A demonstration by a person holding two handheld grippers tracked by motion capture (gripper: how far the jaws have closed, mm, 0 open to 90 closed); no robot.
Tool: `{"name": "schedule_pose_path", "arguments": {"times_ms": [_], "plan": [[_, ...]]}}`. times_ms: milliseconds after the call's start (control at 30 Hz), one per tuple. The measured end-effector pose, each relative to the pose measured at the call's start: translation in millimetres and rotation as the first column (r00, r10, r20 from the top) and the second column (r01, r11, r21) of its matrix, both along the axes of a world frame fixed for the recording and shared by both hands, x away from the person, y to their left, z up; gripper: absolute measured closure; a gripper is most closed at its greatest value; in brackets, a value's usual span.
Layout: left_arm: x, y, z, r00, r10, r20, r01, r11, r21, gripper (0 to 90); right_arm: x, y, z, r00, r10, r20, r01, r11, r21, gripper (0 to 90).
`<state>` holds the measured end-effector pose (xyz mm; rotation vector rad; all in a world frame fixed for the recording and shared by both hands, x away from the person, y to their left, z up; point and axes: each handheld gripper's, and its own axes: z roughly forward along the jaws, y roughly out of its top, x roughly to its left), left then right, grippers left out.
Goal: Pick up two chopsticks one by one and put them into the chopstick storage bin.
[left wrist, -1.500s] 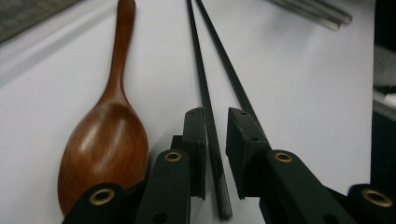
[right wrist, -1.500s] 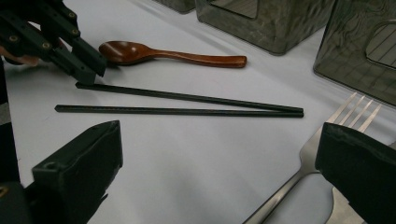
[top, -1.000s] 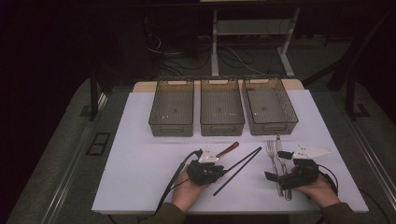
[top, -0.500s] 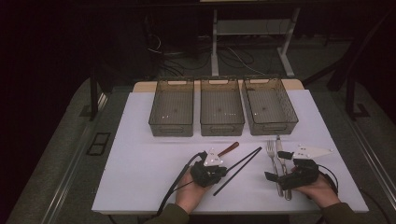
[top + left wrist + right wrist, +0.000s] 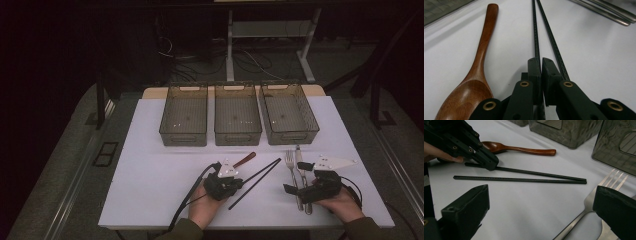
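Note:
Two black chopsticks lie slantwise on the white table, meeting at their far ends. My left gripper is down at their near ends. In the left gripper view its jaws are shut on one chopstick; the other chopstick runs just past the right jaw. A wooden spoon lies alongside at the left. My right gripper stands open over a fork and a knife. In the right gripper view the fork lies by the right jaw.
Three smoky plastic bins stand in a row at the back of the table, each looking empty. The left gripper's cable trails off the front edge. Dark floor and table legs surround the white top.
My left gripper has crept a little to the right, onto the chopsticks' near ends. The right gripper has stayed put.

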<state>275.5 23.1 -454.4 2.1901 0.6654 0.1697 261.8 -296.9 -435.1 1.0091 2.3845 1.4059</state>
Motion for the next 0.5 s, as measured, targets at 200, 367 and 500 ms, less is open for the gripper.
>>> {"name": "schedule_pose_path", "arguments": {"times_ms": [200, 367, 500], "plan": [[1.9, 3.8, 4.5, 1.0, 0.0, 0.0, 0.0, 0.9996, -0.027, 84.7, 0.2, -0.4, 0.1, 1.0, 0.001, 0.003, -0.001, 1.0, 0.0, 0.2], [2.0, 6.7, 9.9, 0.9999, 0.008, -0.007, -0.009, 0.9978, -0.066, 84.7, 0.0, -0.9, 0.2, 1.0, -0.001, 0.0, 0.001, 1.0, 0.001, 0.2], [3.5, 10.9, 14.3, 0.9999, -0.001, -0.015, 0.0, 0.9967, -0.081, 84.7, -0.1, -1.0, 0.3, 1.0, -0.002, -0.001, 0.002, 1.0, 0.003, 0.2]]}}
